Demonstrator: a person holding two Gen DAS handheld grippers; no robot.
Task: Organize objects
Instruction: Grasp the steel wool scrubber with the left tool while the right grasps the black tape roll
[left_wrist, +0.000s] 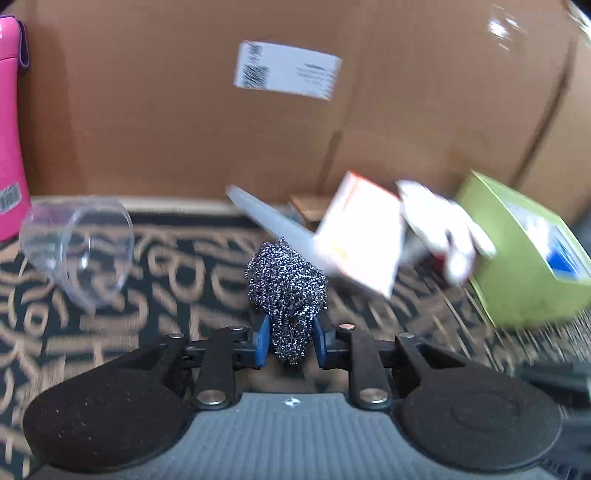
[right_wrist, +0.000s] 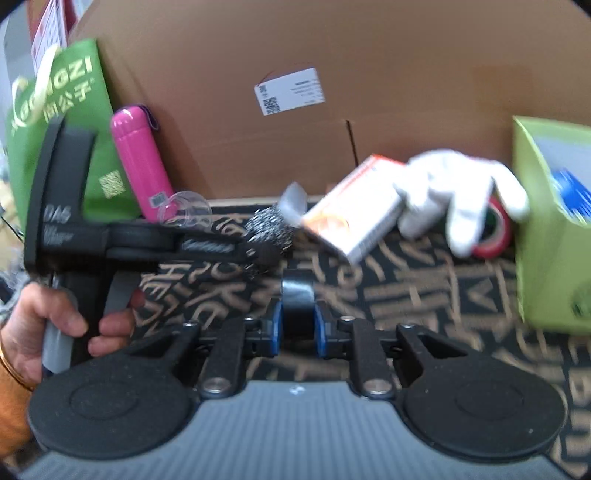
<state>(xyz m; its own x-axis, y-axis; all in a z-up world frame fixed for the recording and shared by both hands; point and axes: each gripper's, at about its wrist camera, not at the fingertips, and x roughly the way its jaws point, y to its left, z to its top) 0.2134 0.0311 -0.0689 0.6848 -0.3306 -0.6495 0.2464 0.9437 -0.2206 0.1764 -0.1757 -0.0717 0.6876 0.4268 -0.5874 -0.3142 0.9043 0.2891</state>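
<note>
Lying across the dark rug with tan lettering (left_wrist: 155, 258) are several loose things, backed by one large brown cardboard box (left_wrist: 184, 122) bearing a white label. One clear plastic cup (left_wrist: 79, 249) is tipped on its side at the left, beside one upright pink metal bottle (left_wrist: 9, 129). One white and orange carton (left_wrist: 364, 236), one grey flat blade-like piece (left_wrist: 271, 225), one white fabric glove (left_wrist: 443, 229) and one lime-green cardboard box (left_wrist: 524, 254) are seen just beyond, blurred. One red tape roll (right_wrist: 496, 232) is partly hidden behind the glove, and one green printed bag (right_wrist: 62, 122) is propped at the far left.

One silver steel-wool scrubber (left_wrist: 286, 291) is clamped between the blue pads of the left gripper (left_wrist: 290, 341), raised above the rug, directly before the carton. One black tape roll (right_wrist: 297, 302) is pinched narrowly by the right gripper (right_wrist: 297, 334). In the right wrist view the left gripper is held level, its handle wrapped by the person's bare hand (right_wrist: 62, 332).
</note>
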